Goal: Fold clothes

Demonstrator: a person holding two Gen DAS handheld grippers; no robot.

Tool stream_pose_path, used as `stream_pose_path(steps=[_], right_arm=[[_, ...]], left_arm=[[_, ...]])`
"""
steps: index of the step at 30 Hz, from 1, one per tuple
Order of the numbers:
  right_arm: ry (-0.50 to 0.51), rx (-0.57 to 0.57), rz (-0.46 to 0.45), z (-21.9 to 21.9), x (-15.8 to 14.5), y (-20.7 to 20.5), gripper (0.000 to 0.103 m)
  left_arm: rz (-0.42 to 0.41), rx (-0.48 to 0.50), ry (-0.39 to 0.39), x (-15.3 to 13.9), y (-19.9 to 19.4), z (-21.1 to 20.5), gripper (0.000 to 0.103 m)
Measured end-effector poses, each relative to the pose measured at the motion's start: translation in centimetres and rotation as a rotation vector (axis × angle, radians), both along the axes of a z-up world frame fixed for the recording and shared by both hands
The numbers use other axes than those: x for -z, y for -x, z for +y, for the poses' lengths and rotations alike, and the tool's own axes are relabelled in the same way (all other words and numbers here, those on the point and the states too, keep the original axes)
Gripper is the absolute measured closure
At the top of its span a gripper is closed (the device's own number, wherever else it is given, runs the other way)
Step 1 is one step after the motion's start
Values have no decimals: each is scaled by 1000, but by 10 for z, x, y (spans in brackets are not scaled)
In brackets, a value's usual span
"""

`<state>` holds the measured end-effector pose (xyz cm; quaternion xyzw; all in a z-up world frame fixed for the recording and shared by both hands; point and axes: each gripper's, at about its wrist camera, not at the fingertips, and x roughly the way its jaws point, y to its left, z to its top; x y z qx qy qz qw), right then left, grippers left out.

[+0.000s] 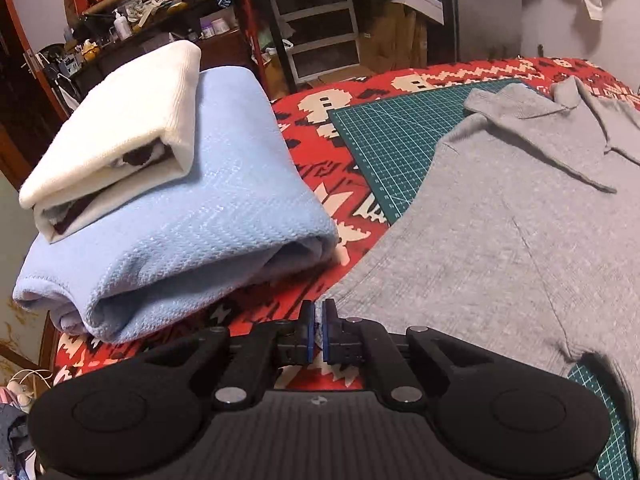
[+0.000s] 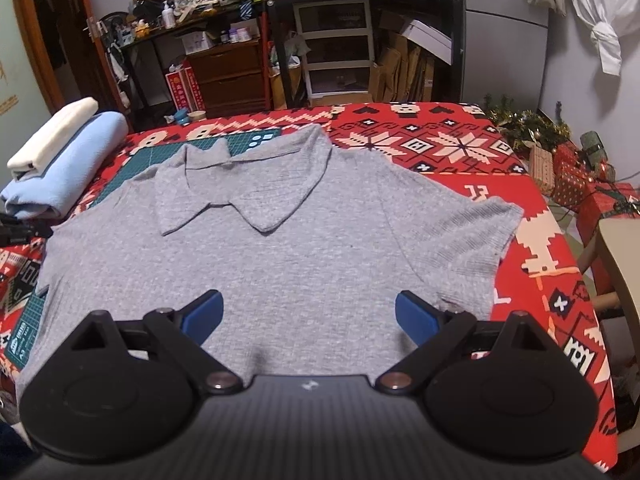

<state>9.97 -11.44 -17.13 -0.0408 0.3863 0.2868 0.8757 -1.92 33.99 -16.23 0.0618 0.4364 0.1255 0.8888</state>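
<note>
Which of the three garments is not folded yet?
The grey polo shirt, spread flat; the blue garment and the white garment sit folded and stacked.

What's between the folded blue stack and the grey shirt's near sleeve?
Only the bare red patterned cloth, plus a corner of the green cutting mat farther back. Left wrist view shows it.

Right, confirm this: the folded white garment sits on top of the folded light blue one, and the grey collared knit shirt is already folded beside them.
Not quite. The grey collared knit shirt lies spread flat, not folded, as the right wrist view shows. The folded white garment does sit on the folded light blue one.
</note>
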Motion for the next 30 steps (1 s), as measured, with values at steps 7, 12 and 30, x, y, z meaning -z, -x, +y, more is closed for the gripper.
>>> stream_pose_path(steps=[7,12,30], right_arm=[[-6,-11,2,3,-2,1,6],[-27,-30,13,11,-1,3,1],[156,11,5,68,52,-7,0]], left_arm=[[-26,-32,-41,-19,17,-8,59],[-101,-46,8,-44,34,-19,30],[-135,267,-20,6,-19,-196,4]])
